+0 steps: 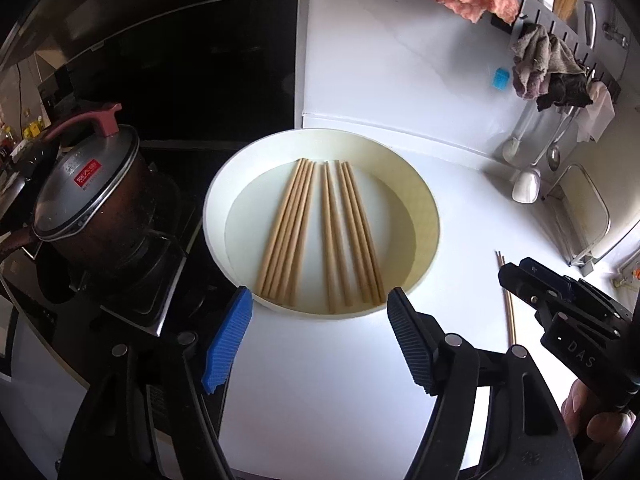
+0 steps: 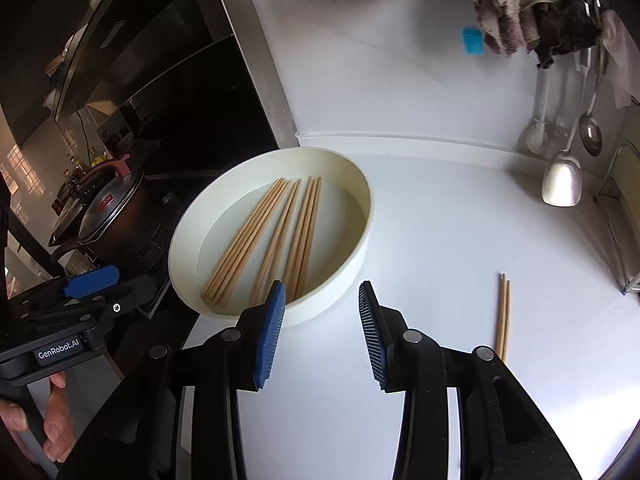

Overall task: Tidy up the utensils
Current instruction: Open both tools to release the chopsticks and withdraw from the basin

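A round cream tray (image 1: 424, 208) (image 2: 360, 216) on the white counter holds several wooden chopsticks (image 1: 316, 236) (image 2: 272, 236) lying side by side. One loose pair of chopsticks (image 2: 503, 316) (image 1: 507, 300) lies on the counter to the tray's right. My left gripper (image 1: 320, 336) is open and empty just in front of the tray's near rim; it also shows in the right wrist view (image 2: 90, 280). My right gripper (image 2: 322, 332) is open and empty at the tray's near right edge, left of the loose pair. Its body shows in the left wrist view (image 1: 560, 300).
A lidded dark pot (image 1: 92, 200) (image 2: 108, 216) sits on the black stove left of the tray. Ladles and a spatula (image 2: 562, 184) hang at the right wall under rags (image 1: 548, 64). A wire rack (image 1: 584, 216) stands at the far right.
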